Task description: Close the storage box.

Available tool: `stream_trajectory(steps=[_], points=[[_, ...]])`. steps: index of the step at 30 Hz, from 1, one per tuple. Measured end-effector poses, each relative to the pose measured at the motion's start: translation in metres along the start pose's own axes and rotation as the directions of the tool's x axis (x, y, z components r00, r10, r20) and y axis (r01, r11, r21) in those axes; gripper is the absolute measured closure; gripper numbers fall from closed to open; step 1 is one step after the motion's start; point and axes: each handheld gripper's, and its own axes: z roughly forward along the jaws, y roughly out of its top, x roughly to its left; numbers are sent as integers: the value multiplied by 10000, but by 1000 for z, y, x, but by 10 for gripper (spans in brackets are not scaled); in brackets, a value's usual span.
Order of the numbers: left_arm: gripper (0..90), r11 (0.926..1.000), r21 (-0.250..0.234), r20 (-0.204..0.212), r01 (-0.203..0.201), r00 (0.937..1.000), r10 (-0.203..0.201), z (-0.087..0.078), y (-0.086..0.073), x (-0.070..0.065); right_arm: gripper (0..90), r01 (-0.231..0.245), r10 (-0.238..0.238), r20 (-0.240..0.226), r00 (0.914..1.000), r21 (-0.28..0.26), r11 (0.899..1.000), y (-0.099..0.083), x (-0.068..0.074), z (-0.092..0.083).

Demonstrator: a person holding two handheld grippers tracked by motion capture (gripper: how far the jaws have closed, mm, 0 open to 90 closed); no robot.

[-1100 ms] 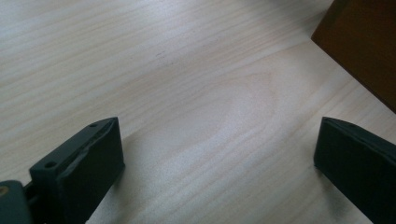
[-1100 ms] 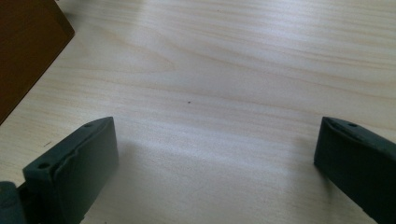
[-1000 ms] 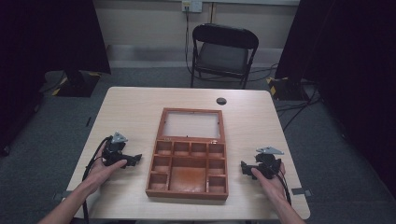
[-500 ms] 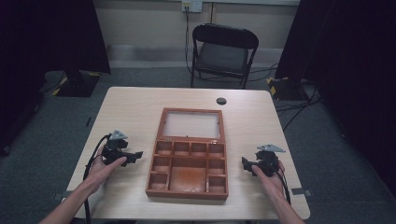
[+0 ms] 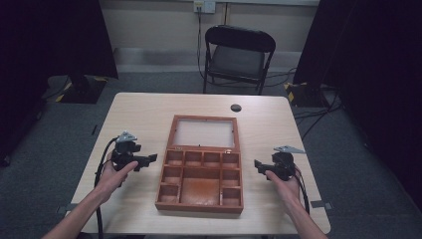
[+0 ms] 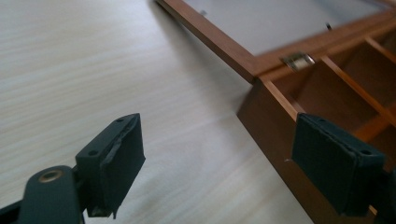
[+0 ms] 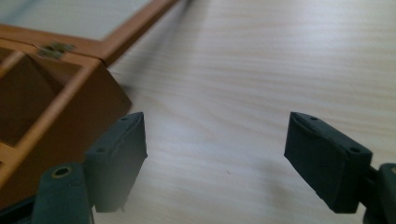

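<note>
In the high view the person's forearms are cut off by the near edge, and the small dark round thing [image 5: 236, 107] at the far side of the table [image 5: 149, 114] is too small to identify. The black curtains to left and right swallow whatever stands behind them.

In the left gripper view the wooden box [image 6: 280, 107] runs out past the right and top edges; the right pad hides part of its near wall.

In the right gripper view the box [image 7: 56, 107] is cut off at the left edge, its compartments blurred and dark, and the left pad covers its lower corner.
</note>
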Motion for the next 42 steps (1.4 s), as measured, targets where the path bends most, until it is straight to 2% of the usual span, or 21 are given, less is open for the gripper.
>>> stream_trajectory(steps=[4,6,7,8,9,10,12,14,16,18,19,22,24,25,32,34,35,37,38,39,42], points=[[168,9988,-481,-149,92,9998,-99,1,6,-2,198,265,-268,-241,9993,-166,9995,11,8,2],[170,9994,-308,-77,143,9999,-145,4,8,-1,219,280,-288,-350,9990,-222,9994,16,12,3],[168,10000,-35,-141,2,9999,-3,5,10,-1,257,511,-531,-502,9973,-397,9979,23,15,3],[168,10000,31,-175,-32,9998,33,7,12,-1,257,511,-531,-502,9973,-397,9979,23,15,3],[168,10000,-64,-208,7,9998,-9,7,15,0,245,601,-626,-513,9967,-493,9970,32,18,4],[170,9994,-320,-186,103,9998,-109,7,19,1,233,522,-548,-592,9967,-449,9976,35,18,4],[171,9996,-270,-146,47,9999,-51,8,23,2,222,409,-430,-683,9967,-307,9987,39,19,5],[172,9992,-390,-119,21,9999,-25,9,31,2,216,127,-131,-881,9960,-49,9999,55,21,10],[172,9982,-589,-124,80,9999,-88,10,45,4,213,211,-211,-913,9956,-4,9998,65,24,11],[171,9975,-699,-205,139,9997,-154,10,49,5,211,177,-180,-1020,9946,-32,9998,71,25,12],[172,9965,-808,-315,227,9992,-253,12,57,6,191,124,-132,-1172,9930,-77,9999,82,28,13],[174,9974,-659,-448,291,9985,-321,18,64,8,188,162,-199,-1077,9940,-354,9992,93,32,17],[176,9980,-546,-399,324,9986,-346,25,67,7,182,222,-259,-1019,9945,-371,9991,94,33,20],[176,9983,-512,-399,289,9987,-309,29,69,6,181,116,-133,-1115,9937,-159,9998,93,34,30],[179,9997,-119,-13,225,9997,-226,49,71,3,157,72,7,-1363,9907,580,9983,88,39,54],[180,9992,-109,77,379,9993,-378,53,71,3,144,80,23,-1319,9913,776,9969,89,40,61],[177,9979,86,468,649,9968,-652,58,68,5,143,-72,187,-1361,9905,846,9964,87,40,66],[176,9971,203,509,732,9959,-742,61,66,5,143,-5,155,-1376,9904,1085,9941,83,41,72],[176,9975,342,288,617,9976,-627,63,64,5,143,-5,155,-1376,9904,1085,9941,83,41,72],[177,9971,407,253,635,9976,-646,66,61,4,143,-26,193,-1301,9913,1273,9919,81,42,74],[182,9947,547,421,866,9952,-889,72,55,7,143,-82,293,-1385,9899,1502,9886,77,44,81]])
